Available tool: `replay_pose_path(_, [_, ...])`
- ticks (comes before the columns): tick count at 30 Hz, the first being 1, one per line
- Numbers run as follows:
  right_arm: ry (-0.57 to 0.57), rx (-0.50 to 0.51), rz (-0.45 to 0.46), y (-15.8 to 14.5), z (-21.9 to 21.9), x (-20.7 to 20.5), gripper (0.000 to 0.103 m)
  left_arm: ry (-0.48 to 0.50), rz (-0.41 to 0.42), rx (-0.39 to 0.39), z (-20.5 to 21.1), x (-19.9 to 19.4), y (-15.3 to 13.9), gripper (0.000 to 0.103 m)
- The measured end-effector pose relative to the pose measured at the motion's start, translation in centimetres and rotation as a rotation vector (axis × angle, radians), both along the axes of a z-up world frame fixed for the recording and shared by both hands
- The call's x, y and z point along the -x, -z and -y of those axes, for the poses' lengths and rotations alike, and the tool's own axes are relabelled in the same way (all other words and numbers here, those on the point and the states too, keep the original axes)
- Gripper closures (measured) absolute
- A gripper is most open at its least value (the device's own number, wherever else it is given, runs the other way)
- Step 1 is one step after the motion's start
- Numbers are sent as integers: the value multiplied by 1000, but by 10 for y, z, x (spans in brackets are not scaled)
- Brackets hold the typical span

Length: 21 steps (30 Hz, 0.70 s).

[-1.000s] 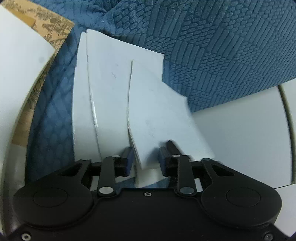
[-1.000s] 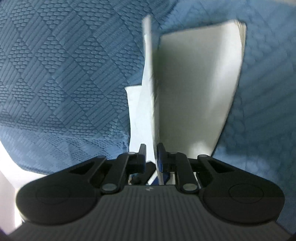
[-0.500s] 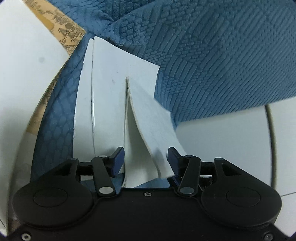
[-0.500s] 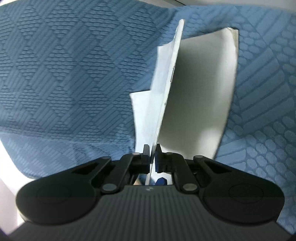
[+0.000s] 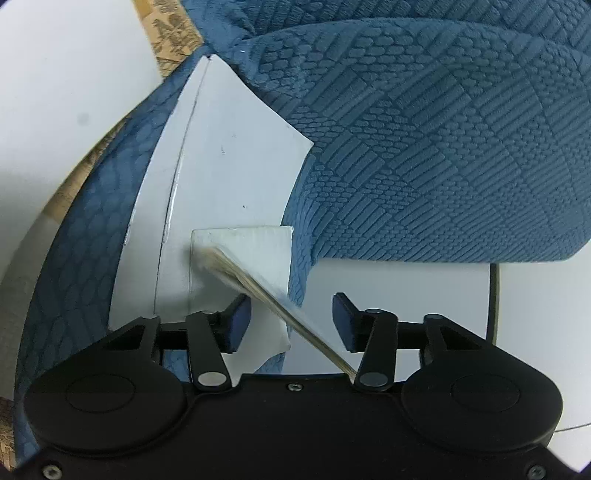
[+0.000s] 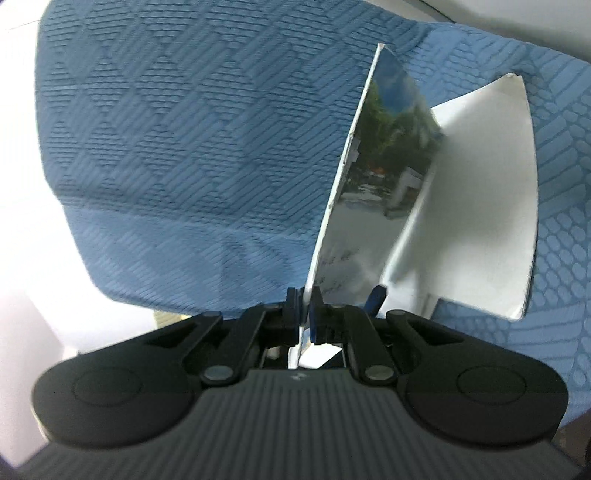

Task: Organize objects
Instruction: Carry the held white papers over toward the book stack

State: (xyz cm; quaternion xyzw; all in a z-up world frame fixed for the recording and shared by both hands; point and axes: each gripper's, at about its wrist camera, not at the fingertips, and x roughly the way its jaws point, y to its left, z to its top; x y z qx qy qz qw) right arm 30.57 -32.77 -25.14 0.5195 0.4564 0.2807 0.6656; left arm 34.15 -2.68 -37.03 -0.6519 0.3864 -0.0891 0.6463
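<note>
Blue textured cloth (image 5: 424, 147) covers most of both views, spread over a white counter (image 5: 399, 295). The right tongs (image 6: 303, 308) are clamped on the lower edge of a photo card (image 6: 384, 166), which stands on edge and tilts up and away from them; its printed side shows sky, trees and a street. A few handwritten marks sit near its lower margin, too blurred to read. Behind it, white cards (image 6: 480, 206) lie on the cloth. In the left wrist view, the left tongs (image 5: 291, 321) are closing with the card's edge running slantwise between them; the pads do not press on it. More white cards (image 5: 229, 177) lie flat just beyond. A tan patterned sheet (image 5: 170, 29) shows at the top left, its print illegible.
</note>
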Motion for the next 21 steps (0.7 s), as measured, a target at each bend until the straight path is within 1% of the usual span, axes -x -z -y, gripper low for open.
replay_pose_path(2, [-10,-18,9,-6,3,4,95,-3,-8,9,-1,0,2,67])
replay_pose_path(5, [-19,-31,20,-11,5,7,95,1,-15,27,-1,2,5,80])
replay_pose_path(6, [-21,-32,20,-11,5,9,95,3,-15,25,-1,3,5,85])
replay_pose_path(8, [-28,-25,12,-10,7,10,95,6,-14,8,0,5,3,89])
replay_pose_path(9, [-31,-21,8,-10,8,10,95,6,-11,2,0,6,2,94])
replay_pose_path(10, [-34,-17,7,-9,8,10,95,15,7,-14,0,6,-1,96])
replay_pose_path(13, [-28,15,5,-10,11,11,94,45,31,-117,3,5,-14,98])
replay_pose_path(15, [-21,60,10,-12,14,13,93,59,45,-148,4,6,-20,98])
replay_pose_path(19, [16,138,-33,-2,25,14,93,80,69,-194,5,11,-33,101])
replay_pose_path(21, [31,193,-36,-1,28,14,93,102,84,-236,9,14,-42,102])
